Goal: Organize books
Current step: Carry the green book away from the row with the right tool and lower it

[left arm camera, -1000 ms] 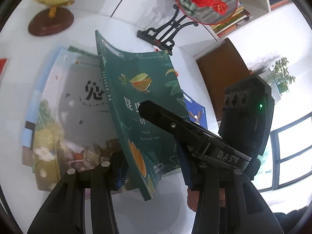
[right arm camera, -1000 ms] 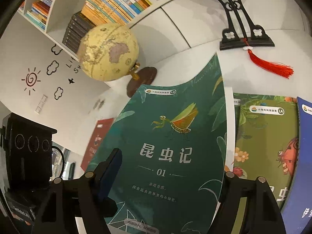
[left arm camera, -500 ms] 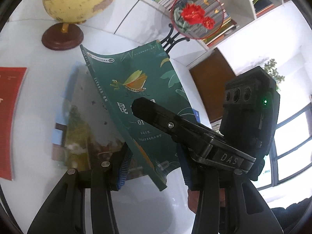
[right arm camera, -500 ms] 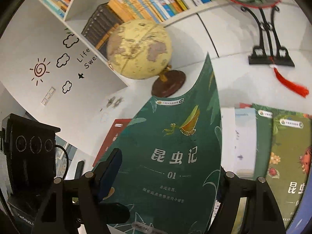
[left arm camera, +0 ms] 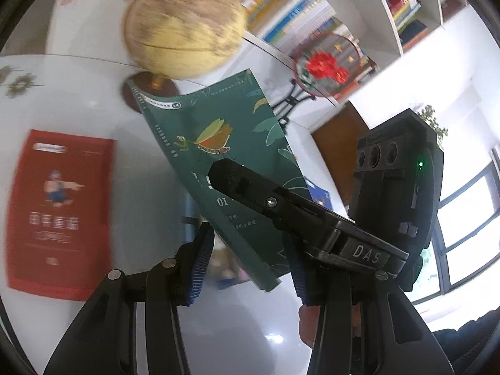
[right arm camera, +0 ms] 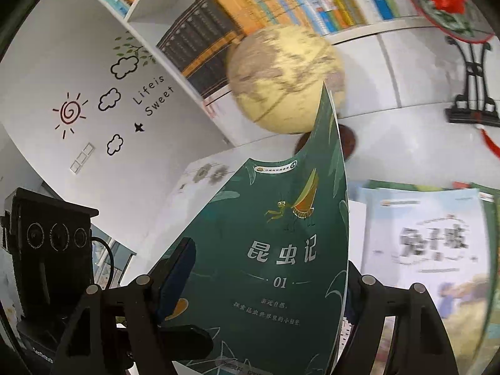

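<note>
Left wrist view: your left gripper (left arm camera: 247,262) stands wide open around the lower corner of the green book (left arm camera: 225,168), with a gap showing between book and blue pads (left arm camera: 200,265) on both sides. The right gripper's finger (left arm camera: 281,203) lies across the cover, so the book is held tilted up off the white table (left arm camera: 218,328). A red book (left arm camera: 59,212) lies flat on the table to the left, well apart. Behind the green book stands the globe (left arm camera: 184,28) on its dark base, and to its right the red-flower fan on a black stand (left arm camera: 325,68). The shelves (left arm camera: 400,3) behind are packed with upright books.

Right wrist view: your right gripper (right arm camera: 259,297) is closed on the green book (right arm camera: 281,250) — one finger in front of the cover, the other behind it — gripping its lower part. The book's top corner covers part of the globe (right arm camera: 281,78). To the right a pale picture book (right arm camera: 431,243) lies flat on other books on the table. The shelf compartment (right arm camera: 281,3) behind the globe holds rows of dark and bright spines.
</note>
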{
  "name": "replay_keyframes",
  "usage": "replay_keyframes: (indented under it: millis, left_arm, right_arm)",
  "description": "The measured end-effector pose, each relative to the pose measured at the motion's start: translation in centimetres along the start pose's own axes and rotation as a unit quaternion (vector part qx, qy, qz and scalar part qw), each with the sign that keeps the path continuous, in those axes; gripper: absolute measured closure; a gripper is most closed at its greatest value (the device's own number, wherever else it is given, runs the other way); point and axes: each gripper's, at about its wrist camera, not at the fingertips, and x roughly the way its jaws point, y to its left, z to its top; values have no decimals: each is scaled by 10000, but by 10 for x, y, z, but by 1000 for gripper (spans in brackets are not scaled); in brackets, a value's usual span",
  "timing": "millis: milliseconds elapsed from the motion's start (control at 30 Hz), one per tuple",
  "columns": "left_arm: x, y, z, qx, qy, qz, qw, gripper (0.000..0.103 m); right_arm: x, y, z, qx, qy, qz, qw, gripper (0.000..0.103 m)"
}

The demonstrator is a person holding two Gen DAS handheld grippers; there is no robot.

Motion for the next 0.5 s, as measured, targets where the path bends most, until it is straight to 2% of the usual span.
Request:
replay_keyframes:
  millis: [233, 500]
  left_arm:
    - [-23, 62, 3, -264, -20, 259, 9993, 62]
    - [-40, 122, 1, -695, -87, 511, 9962, 62]
  right_arm:
    - [67, 42, 0, 71, 230, 125, 9996, 25]
    - [133, 60, -15, 322, 582, 64, 9978, 25]
